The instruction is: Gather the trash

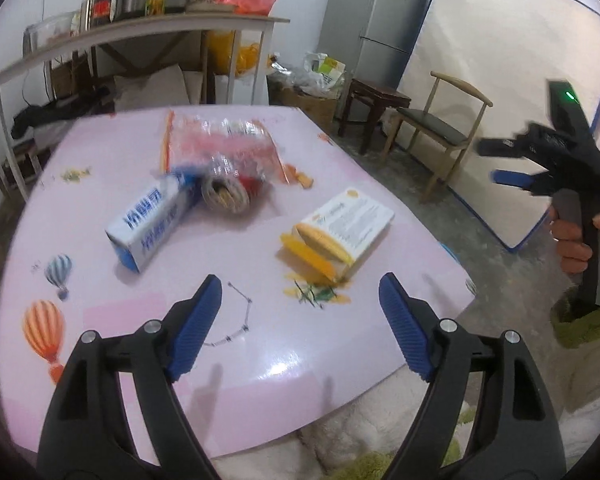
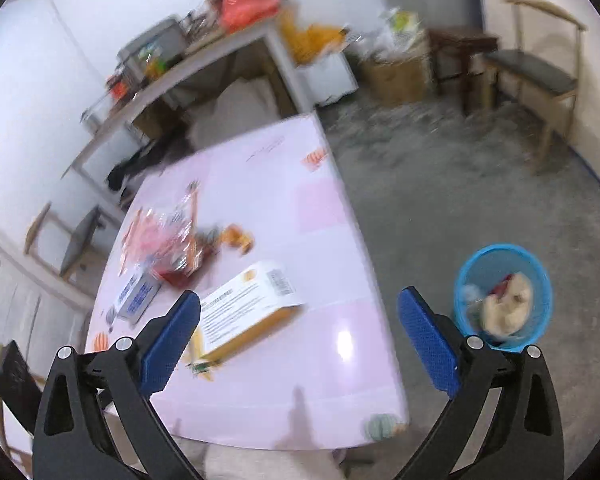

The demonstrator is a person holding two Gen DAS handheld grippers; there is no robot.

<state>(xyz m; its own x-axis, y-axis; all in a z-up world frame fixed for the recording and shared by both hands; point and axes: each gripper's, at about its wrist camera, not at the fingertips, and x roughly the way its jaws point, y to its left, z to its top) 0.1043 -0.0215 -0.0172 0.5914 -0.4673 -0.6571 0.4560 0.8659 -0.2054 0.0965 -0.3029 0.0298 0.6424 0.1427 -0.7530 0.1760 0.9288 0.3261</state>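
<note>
On the pink table (image 1: pixel 260 352) lie a blue and white carton (image 1: pixel 152 222), a yellow and white box (image 1: pixel 340 232), a crumpled clear and red plastic bag (image 1: pixel 224 152) and a small orange scrap (image 1: pixel 302 178). My left gripper (image 1: pixel 300 312) is open and empty above the table's near edge. My right gripper (image 2: pixel 300 320) is open and empty, held off the table's right side; it also shows in the left wrist view (image 1: pixel 496 162). The yellow and white box (image 2: pixel 248 308) lies just ahead of it. A blue trash basket (image 2: pixel 502 296) with some trash stands on the floor.
A wooden chair (image 1: pixel 440 132) and a dark stool (image 1: pixel 376 112) stand beyond the table. A cluttered shelf table (image 1: pixel 140 36) is at the back. A white mattress (image 1: pixel 520 100) leans on the right wall. Grey floor (image 2: pixel 460 200) lies right of the table.
</note>
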